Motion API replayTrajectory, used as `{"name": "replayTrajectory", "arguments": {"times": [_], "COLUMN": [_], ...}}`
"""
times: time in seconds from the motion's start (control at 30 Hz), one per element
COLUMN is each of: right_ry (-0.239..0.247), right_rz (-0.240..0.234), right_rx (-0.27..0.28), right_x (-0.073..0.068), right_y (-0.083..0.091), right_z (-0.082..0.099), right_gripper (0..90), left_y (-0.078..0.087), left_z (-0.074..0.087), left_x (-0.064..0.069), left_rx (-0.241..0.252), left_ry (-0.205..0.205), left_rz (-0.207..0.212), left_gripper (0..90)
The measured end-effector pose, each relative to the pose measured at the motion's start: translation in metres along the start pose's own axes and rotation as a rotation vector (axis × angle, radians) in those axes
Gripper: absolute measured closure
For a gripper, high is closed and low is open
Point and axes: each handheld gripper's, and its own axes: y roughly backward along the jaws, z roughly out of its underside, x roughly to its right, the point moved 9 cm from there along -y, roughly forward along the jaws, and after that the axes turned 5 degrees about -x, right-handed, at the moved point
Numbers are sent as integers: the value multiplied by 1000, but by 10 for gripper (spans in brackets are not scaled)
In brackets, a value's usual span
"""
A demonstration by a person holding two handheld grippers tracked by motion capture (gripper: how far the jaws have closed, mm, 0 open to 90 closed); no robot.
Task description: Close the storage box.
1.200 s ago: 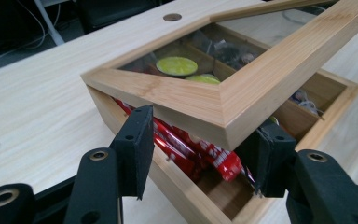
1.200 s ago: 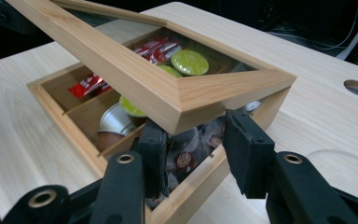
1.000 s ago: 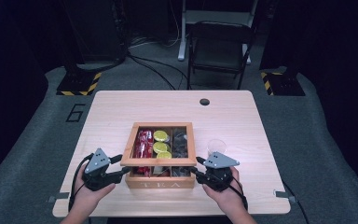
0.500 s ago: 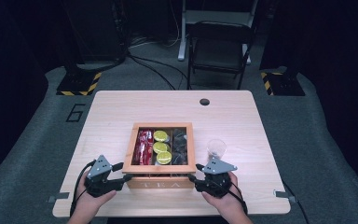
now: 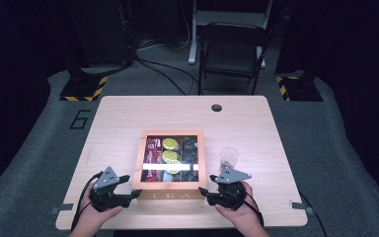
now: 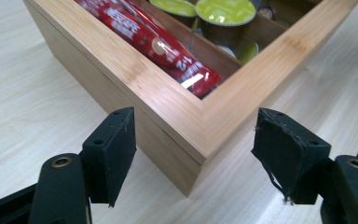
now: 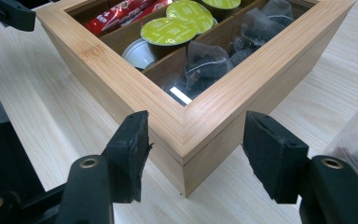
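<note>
Box set down near table front edge; our left gripper and right gripper just opened off its near corners, jaws apart, nothing clamped. We judge placing done, withdrawal left.

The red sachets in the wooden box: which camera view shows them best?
The left gripper view: the red sachets lie close, lettering partly readable. The high view shows them small in the wooden box's left compartment. The right gripper view catches a cropped corner.
</note>
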Motion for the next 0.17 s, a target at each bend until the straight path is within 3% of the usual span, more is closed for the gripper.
{"name": "replayTrajectory", "arguments": {"times": [0.17], "right_ry": [-3], "right_rz": [-5], "right_rx": [7], "right_x": [-1], "right_y": [-1], "right_z": [1], "right_gripper": [395], "left_y": [-1], "left_z": [1], "left_x": [-2], "left_rx": [7], "left_ry": [13], "left_rz": [-5], "left_gripper": [297]}}
